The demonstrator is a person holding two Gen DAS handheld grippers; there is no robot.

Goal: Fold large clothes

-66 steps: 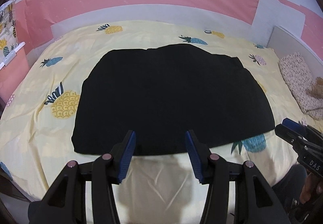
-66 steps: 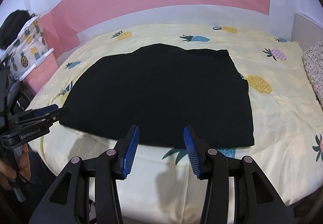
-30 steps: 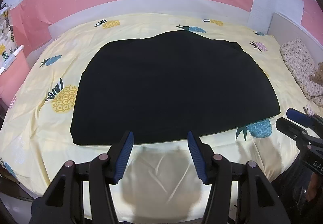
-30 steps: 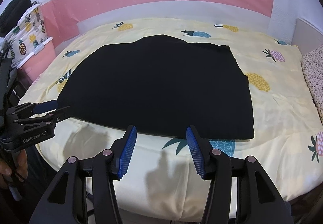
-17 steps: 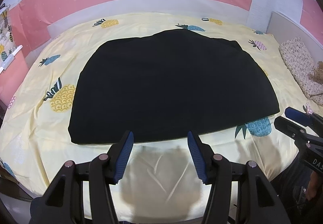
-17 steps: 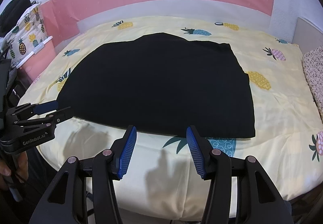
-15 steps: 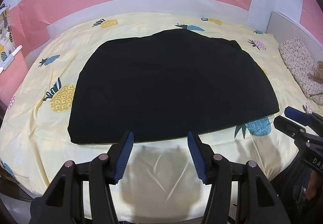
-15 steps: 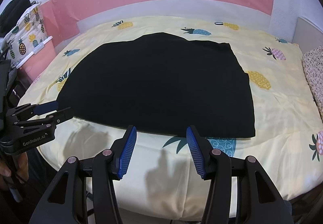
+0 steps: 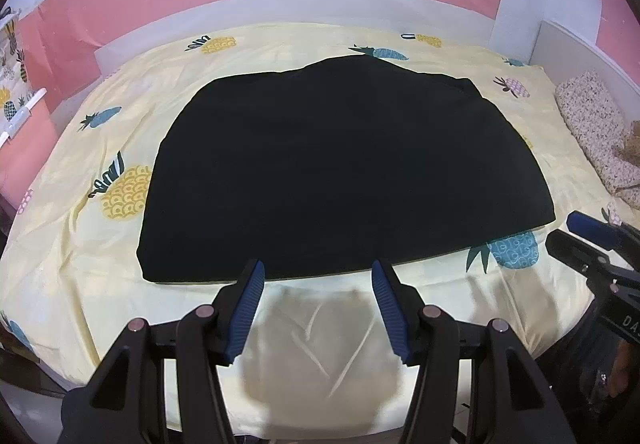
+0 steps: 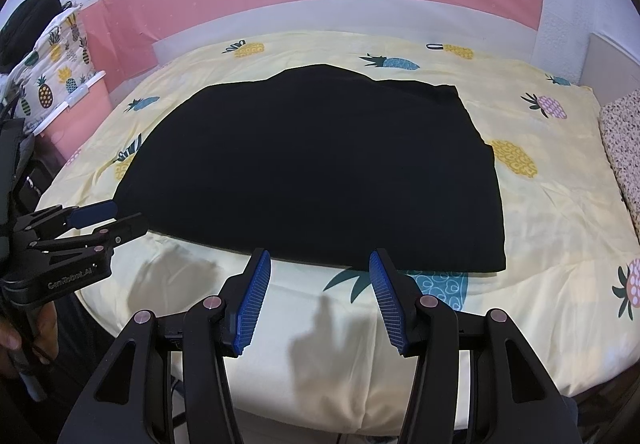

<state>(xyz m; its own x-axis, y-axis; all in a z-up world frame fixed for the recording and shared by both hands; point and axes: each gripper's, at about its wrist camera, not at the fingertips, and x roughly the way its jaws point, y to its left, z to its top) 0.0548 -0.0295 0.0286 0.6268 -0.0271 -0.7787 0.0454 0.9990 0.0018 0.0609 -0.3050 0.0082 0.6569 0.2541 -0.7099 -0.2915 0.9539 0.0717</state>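
A black garment (image 9: 344, 172) lies flat on the pineapple-print sheet (image 9: 72, 244). The left gripper (image 9: 316, 276) and right gripper (image 10: 318, 264) hang above its near edge, jaws apart, nothing between them, touching no cloth.

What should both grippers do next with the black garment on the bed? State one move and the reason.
Probably lower both to the near hem of the flat black fabric garment and pinch it. The left gripper and right gripper hang open and empty just short of that edge, above the yellow pineapple-print bedsheet, so nothing is gripped yet for a fold.
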